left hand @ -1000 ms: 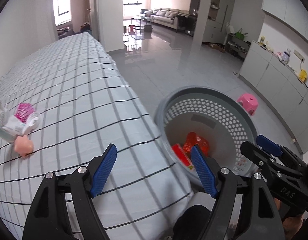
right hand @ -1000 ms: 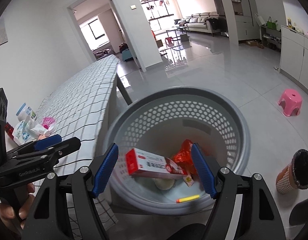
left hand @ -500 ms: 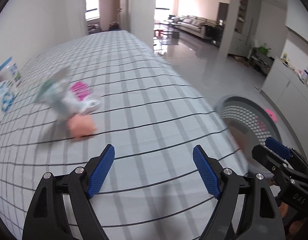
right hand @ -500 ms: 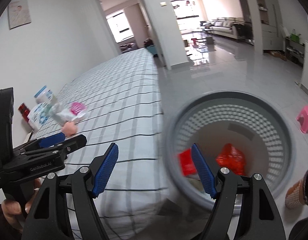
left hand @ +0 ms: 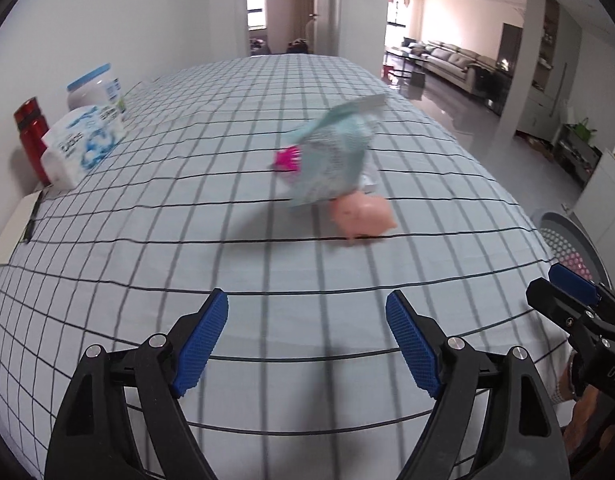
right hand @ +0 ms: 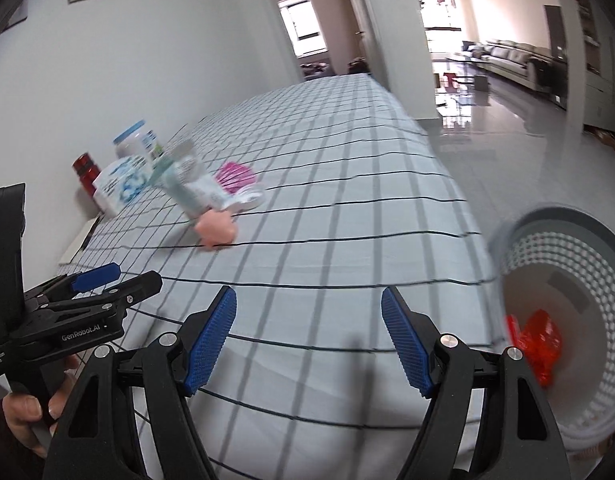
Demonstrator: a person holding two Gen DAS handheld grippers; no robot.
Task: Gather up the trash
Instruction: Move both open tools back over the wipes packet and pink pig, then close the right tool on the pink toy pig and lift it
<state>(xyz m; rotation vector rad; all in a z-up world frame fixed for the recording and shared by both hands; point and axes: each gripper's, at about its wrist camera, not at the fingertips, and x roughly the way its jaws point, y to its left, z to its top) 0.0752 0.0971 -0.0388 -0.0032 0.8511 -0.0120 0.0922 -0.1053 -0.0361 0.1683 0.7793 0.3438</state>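
On the checked tablecloth point(left hand: 167, 240) lies a small heap: a crumpled pale teal wrapper point(left hand: 335, 160), a bright pink packet point(left hand: 287, 160) behind it and a pink pig toy point(left hand: 363, 216) in front. My left gripper point(left hand: 307, 312) hovers open and empty over the cloth, short of the heap. My right gripper point(right hand: 307, 312) is open and empty too, over the table's near edge, with the heap point(right hand: 211, 200) far to its upper left. The grey perforated basket point(right hand: 547, 216) stands on the floor to the right, with a red wrapper point(right hand: 541, 344) inside.
Along the wall at the table's left stand a tissue pack point(left hand: 83, 140), a white jar with a blue lid point(left hand: 93, 88) and a red bottle point(left hand: 31, 136); a pale card point(left hand: 15, 232) lies near them. The basket's rim point(left hand: 563, 232) shows beyond the table's right edge.
Both grippers have swung left from over the basket to over the table. The heap has moved from the left edge of the left wrist view towards its centre. Both stay open and empty.
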